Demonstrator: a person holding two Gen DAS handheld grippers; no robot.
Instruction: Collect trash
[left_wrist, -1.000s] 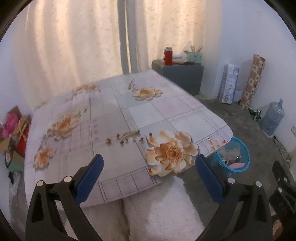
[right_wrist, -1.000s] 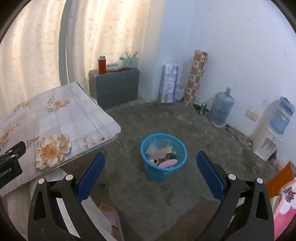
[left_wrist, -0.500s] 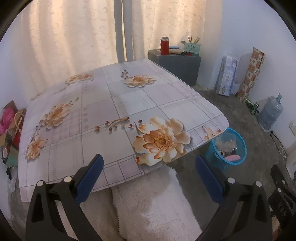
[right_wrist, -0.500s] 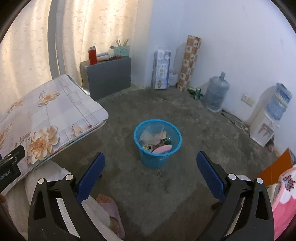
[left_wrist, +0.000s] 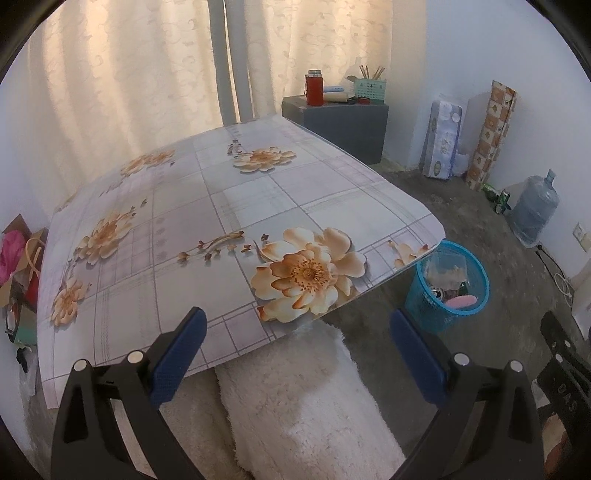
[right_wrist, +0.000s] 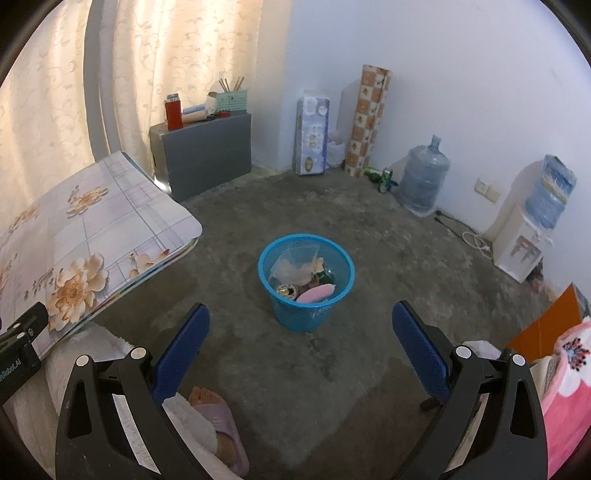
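Two grippers, one in each of your hands, both with their blue-padded fingers spread wide and nothing between them. Your left gripper (left_wrist: 295, 347) hangs above the near edge of a low table covered in a pale checked cloth printed with large peach flowers (left_wrist: 229, 206); a white fluffy fabric, which looks like the clothing over your leg, (left_wrist: 295, 402) lies below its fingers. Your right gripper (right_wrist: 301, 343) points down at a bare grey concrete floor (right_wrist: 369, 229), with the small blue mesh plastic waste basket (right_wrist: 306, 314) standing on the floor just beyond and between its fingertips.

That basket holds the collected trash (right_wrist: 303, 273): crumpled clear wrapping, a can end, and a flat pink item; the rest is too small to name. In the left view the same basket sits just beside the table's right corner, on the floor.

Your foot in a pale pink slipper (right_wrist: 221, 424) rests near the right gripper's left finger. Farther off, a grey cabinet (right_wrist: 207, 155) stands by cream curtains, a large clear water bottle (right_wrist: 424, 184) sits against the white wall, and a white water dispenser (right_wrist: 528, 236) stands to its right.
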